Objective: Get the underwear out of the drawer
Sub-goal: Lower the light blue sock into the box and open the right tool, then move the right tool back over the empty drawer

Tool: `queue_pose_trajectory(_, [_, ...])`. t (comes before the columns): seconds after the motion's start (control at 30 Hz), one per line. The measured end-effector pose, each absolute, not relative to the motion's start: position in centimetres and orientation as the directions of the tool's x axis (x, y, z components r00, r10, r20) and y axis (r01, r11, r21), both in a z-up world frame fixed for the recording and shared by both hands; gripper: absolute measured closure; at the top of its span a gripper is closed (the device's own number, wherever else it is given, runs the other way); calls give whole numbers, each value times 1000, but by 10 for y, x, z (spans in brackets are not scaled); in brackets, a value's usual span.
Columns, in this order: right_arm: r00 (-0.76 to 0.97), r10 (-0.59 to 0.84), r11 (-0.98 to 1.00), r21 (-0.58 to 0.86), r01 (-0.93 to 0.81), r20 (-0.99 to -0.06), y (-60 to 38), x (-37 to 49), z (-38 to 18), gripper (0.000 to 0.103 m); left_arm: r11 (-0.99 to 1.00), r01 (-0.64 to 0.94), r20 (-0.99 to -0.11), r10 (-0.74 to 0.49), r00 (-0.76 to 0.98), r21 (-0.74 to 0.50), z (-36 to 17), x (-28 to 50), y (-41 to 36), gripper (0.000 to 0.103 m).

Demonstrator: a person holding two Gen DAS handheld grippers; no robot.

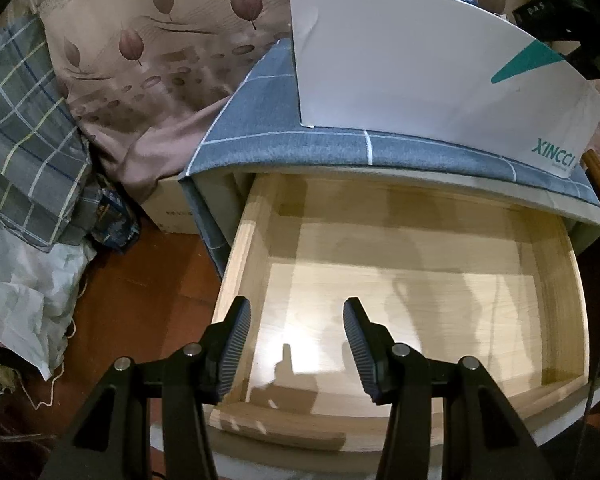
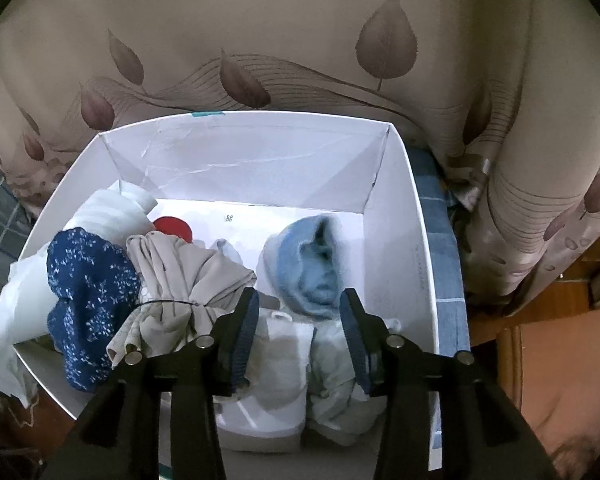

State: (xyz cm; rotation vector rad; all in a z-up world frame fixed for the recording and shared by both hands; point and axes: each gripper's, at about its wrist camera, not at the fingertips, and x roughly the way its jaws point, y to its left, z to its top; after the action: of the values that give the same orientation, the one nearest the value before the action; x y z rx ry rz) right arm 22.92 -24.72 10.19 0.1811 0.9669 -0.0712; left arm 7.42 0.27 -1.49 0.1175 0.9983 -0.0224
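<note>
Pale wood lines the drawer point(image 1: 400, 248), which stands pulled out under the left gripper point(image 1: 296, 344) with its floor bare except for shadows. Over the cabinet top lies a blue-grey checked cloth point(image 1: 340, 148), and on that cloth stands one white box point(image 1: 420, 64) with teal lettering, its near wall rising behind the drawer's back edge. To the left are a leaf-print curtain point(image 1: 148, 52), a plaid fabric point(image 1: 24, 128) and crumpled white plastic point(image 1: 24, 292) over a red-brown floor point(image 1: 140, 280).

Count inside the white box point(image 2: 400, 208), right wrist view: one dark blue speckled garment point(image 2: 88, 292) at left, one beige bundle point(image 2: 180, 284) tied with a thin dark cord, one rolled light-blue piece point(image 2: 312, 264), pale folded underwear point(image 2: 284, 368) at the near end, one red round object point(image 2: 174, 229) partly covered, and white wrapping point(image 2: 112, 212) at the far left corner (the exact number of pale pieces cannot be told, since the fingers cover part of them).

Right gripper point(image 2: 298, 304): jaws partly apart, pads touching nothing; the pale underwear lies directly below and between them, the light-blue roll just beyond the tips, the beige bundle beside the left-hand finger.

Left gripper: jaws moderately wide, nothing between them, poised over the drawer's near-left part
</note>
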Motion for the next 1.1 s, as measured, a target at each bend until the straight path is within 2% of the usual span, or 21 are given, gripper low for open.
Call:
queue_pose_trajectory(0.1, [570, 14, 983, 116, 143, -821, -248, 229, 102, 51, 993, 74, -838, 34, 544, 88, -15, 72, 1, 54])
queue_pose_trajectory(0.23, [581, 16, 981, 125, 147, -814, -250, 226, 106, 47, 993, 78, -839, 33, 543, 90, -14, 72, 2, 54])
queue_pose_trajectory(0.3, [601, 20, 981, 131, 141, -799, -252, 220, 114, 39, 993, 82, -841, 31, 541, 89, -14, 72, 1, 54])
queue_pose_trajectory(0.43, [652, 54, 976, 178, 126, -756, -254, 194, 134, 29, 993, 82, -838, 31, 545, 90, -13, 73, 1, 54])
queue_pose_trajectory(0.6, [706, 67, 977, 190, 97, -705, -246, 133, 145, 12, 993, 78, -830, 29, 556, 86, -11, 72, 1, 54])
queue_pose_trajectory(0.77, [700, 61, 972, 202, 120, -711, -234, 65, 117, 8, 995, 73, -827, 20, 562, 74, -7, 65, 3, 54])
queue_pose_trajectory(1.1, [565, 82, 961, 214, 173, -821, -214, 3, 44, 8, 991, 104, -821, 13, 571, 88, -3, 39, -3, 54])
